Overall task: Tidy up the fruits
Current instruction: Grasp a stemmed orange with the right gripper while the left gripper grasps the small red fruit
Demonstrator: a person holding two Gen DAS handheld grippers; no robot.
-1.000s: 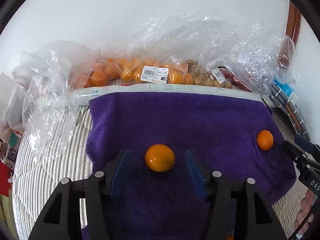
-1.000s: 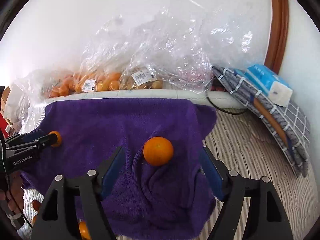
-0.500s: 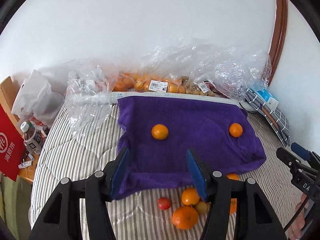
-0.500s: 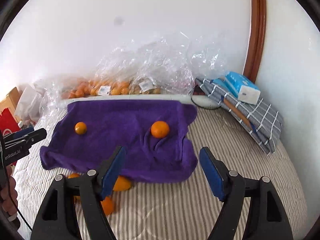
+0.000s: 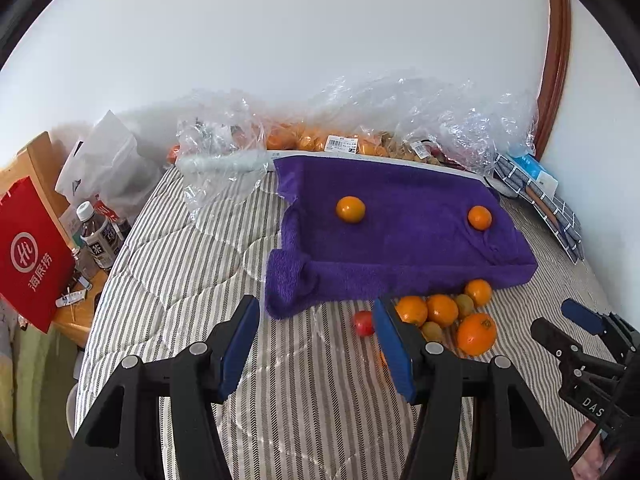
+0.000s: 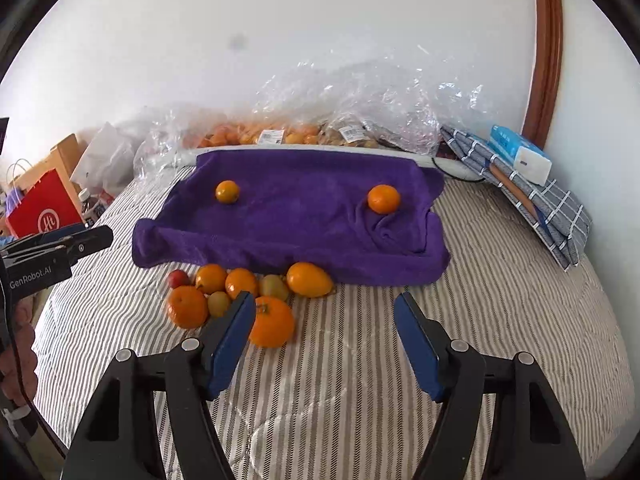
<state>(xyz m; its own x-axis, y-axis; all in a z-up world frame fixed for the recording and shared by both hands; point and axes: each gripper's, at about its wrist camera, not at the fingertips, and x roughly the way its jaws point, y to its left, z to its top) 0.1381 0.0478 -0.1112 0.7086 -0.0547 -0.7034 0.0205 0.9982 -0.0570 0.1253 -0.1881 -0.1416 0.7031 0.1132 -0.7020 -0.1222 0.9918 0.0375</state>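
Purple towel [image 6: 304, 216] spread across the middle of the frame on a striped bed [image 6: 500, 300], carrying two oranges well apart: left orange [image 6: 227, 192], right orange [image 6: 383, 199]. Just below the towel's near edge, at lower left of centre, a loose pile of fruit [image 6: 240, 292] on the bed. Left claw [image 5: 316, 344] spread wide, holding nothing, low over the stripes. Right claw [image 6: 324, 344] likewise spread and empty, beside the pile. Clear plastic bags [image 6: 360, 108] of fruit along the wall, upper centre.
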